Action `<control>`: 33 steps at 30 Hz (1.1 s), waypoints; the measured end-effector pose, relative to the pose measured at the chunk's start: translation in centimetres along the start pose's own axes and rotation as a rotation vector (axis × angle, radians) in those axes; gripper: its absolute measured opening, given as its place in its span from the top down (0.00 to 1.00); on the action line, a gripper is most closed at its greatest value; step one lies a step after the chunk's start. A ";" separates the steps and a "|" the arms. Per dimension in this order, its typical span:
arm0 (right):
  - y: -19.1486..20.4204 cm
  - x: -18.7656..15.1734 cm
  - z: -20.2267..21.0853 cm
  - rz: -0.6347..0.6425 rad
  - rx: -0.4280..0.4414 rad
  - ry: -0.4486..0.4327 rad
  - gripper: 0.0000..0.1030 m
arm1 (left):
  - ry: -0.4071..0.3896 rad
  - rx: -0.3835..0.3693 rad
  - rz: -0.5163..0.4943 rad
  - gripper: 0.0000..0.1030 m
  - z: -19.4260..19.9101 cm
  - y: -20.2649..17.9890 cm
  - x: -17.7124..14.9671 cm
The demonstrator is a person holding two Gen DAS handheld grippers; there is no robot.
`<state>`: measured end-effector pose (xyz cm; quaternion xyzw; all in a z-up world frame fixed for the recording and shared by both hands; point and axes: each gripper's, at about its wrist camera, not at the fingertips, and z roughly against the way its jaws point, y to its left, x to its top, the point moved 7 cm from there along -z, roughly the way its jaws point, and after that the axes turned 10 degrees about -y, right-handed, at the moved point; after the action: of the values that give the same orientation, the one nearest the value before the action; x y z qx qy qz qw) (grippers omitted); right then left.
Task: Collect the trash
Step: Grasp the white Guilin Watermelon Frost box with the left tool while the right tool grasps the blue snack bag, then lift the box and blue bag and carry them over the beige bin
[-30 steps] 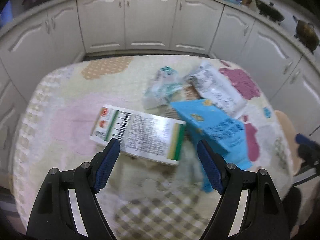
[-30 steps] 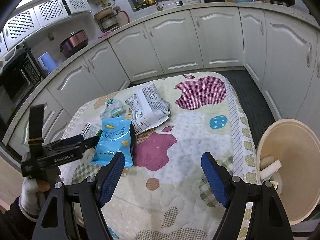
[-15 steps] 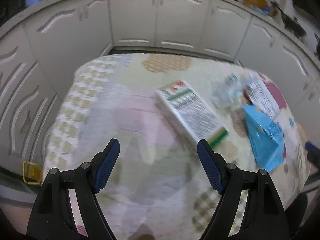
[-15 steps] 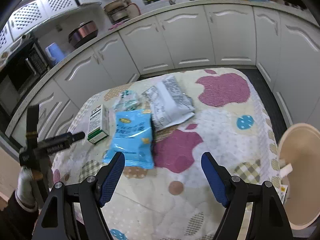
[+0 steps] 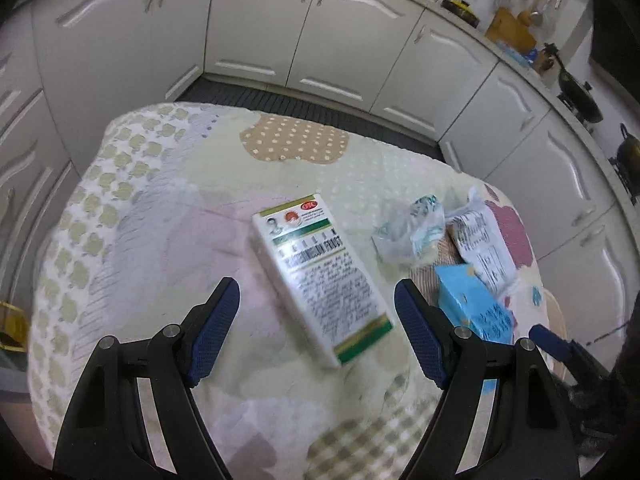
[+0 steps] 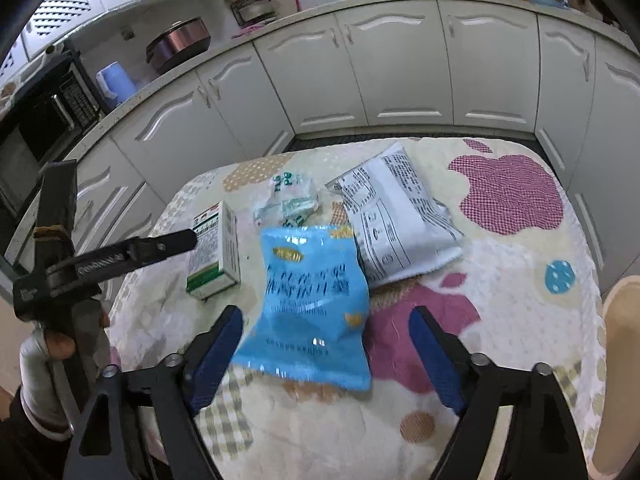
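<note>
Trash lies on a quilt-covered table [image 5: 168,208]. A white and green carton [image 5: 320,280] lies flat in front of my left gripper [image 5: 316,320], which is open and hovers just short of it. A blue snack bag [image 6: 316,300] lies ahead of my right gripper [image 6: 324,356]; its jaws are opening and its near edge reaches between the fingertips without the pads pressing on it. Behind it lie a white printed bag [image 6: 396,224] and a crumpled clear wrapper [image 6: 292,200]. The carton [image 6: 218,252] shows at left there, by the left gripper's finger.
A beige bin's rim [image 6: 620,360] stands beside the table at the right edge. White kitchen cabinets [image 6: 400,72] curve around the table. A hand in a grey sleeve [image 6: 48,352] holds the left gripper at far left. The quilt [image 6: 512,320] is bare at right.
The left gripper has swung left and rolled, so the carton now lies lengthwise ahead of it. The right gripper has moved left to the blue bag and its jaws have widened.
</note>
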<state>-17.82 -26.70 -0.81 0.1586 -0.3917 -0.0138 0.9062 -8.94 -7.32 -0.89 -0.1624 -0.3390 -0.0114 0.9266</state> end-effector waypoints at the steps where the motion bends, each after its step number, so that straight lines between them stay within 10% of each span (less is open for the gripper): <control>1: 0.1 0.1 -0.4 0.000 0.006 0.007 0.16 | 0.001 0.005 0.004 0.23 -0.3 -0.1 0.1; 10: 1.4 -0.8 -5.1 0.035 0.024 0.117 0.16 | 0.055 0.078 -0.062 0.23 -4.3 -0.8 -0.1; 12: 0.9 -1.5 -5.4 0.014 0.038 0.121 0.31 | 0.078 0.073 -0.068 0.23 -5.0 -0.7 -0.6; 21: 1.5 -2.5 -1.4 0.081 0.111 0.052 0.44 | 0.053 0.016 -0.087 0.49 -2.8 0.3 -1.2; 33: 1.4 -2.2 3.8 0.111 0.078 -0.045 0.44 | 0.010 -0.056 -0.144 0.52 3.5 -2.4 -3.9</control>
<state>-22.20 -26.06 0.53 0.1713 -0.4206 0.0482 0.8896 -14.45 -8.87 -0.20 -0.1636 -0.3448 -0.0884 0.9201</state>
